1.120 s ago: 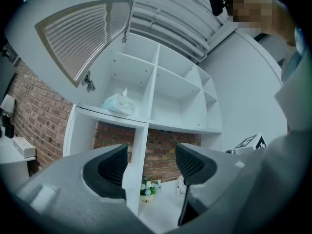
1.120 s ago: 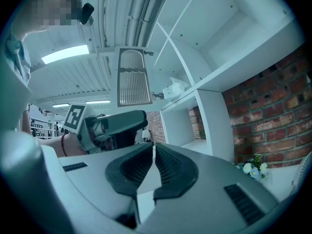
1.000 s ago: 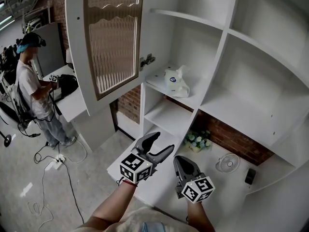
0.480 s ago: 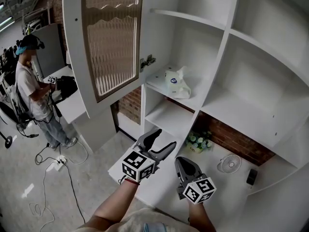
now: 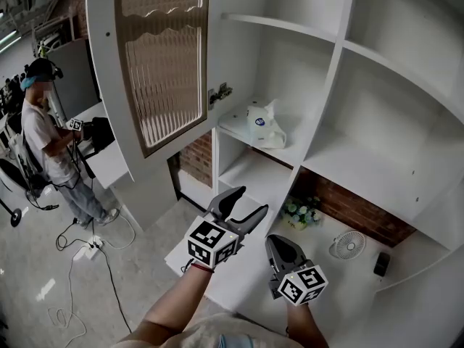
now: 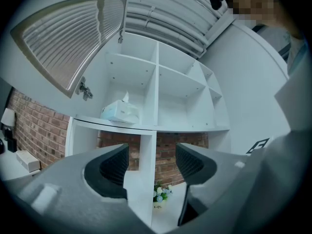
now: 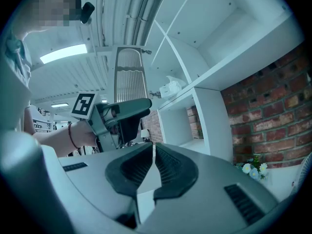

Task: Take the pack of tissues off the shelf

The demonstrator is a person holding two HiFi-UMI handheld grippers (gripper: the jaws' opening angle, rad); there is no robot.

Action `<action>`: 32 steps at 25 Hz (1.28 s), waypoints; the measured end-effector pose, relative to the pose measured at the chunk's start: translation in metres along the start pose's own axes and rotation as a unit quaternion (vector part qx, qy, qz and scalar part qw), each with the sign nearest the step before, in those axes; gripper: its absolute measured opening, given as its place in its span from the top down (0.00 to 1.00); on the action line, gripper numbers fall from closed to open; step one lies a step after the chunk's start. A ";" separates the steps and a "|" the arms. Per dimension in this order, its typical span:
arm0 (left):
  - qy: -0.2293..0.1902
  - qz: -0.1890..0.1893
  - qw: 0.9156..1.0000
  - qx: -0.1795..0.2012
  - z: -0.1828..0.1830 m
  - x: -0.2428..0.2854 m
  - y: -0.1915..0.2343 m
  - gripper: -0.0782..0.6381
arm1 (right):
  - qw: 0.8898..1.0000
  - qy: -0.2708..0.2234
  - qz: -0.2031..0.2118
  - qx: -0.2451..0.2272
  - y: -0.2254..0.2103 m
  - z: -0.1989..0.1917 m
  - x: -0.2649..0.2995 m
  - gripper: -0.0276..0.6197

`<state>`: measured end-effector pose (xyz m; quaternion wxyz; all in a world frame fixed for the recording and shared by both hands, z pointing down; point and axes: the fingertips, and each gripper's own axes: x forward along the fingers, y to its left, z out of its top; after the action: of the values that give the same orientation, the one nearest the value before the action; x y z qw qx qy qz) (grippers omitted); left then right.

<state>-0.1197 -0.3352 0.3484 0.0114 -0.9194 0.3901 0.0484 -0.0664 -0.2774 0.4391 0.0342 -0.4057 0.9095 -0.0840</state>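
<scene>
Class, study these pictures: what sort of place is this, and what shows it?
Probably a workshop or studio mock-up: nearly bare white shelves, cables trailing on the floor, another person with similar gear.

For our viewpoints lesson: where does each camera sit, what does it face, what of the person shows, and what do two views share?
Head view: on head, facing down at shelf unit; forearms, left gripper, right gripper.
Left gripper view: on it, facing up at shelf unit; open jaws.
Right gripper view: on it, facing shelf unit; shut jaws, left wrist.
Shared: pack of tissues.
</scene>
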 end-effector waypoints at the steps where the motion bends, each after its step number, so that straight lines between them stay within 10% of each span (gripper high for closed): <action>1: 0.000 0.001 1.000 0.002 0.002 0.001 0.000 0.48 | 1.000 0.000 0.000 0.000 0.000 0.000 0.000 0.93; 32: -0.016 0.044 0.998 0.031 0.031 0.033 0.035 0.48 | 1.000 -0.008 -0.007 0.019 -0.012 -0.007 0.004 0.93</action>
<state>-0.1241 -0.3815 0.3144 0.0441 -0.8997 0.4311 0.0519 -0.0615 -0.2871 0.4486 0.0487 -0.4121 0.9045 -0.0987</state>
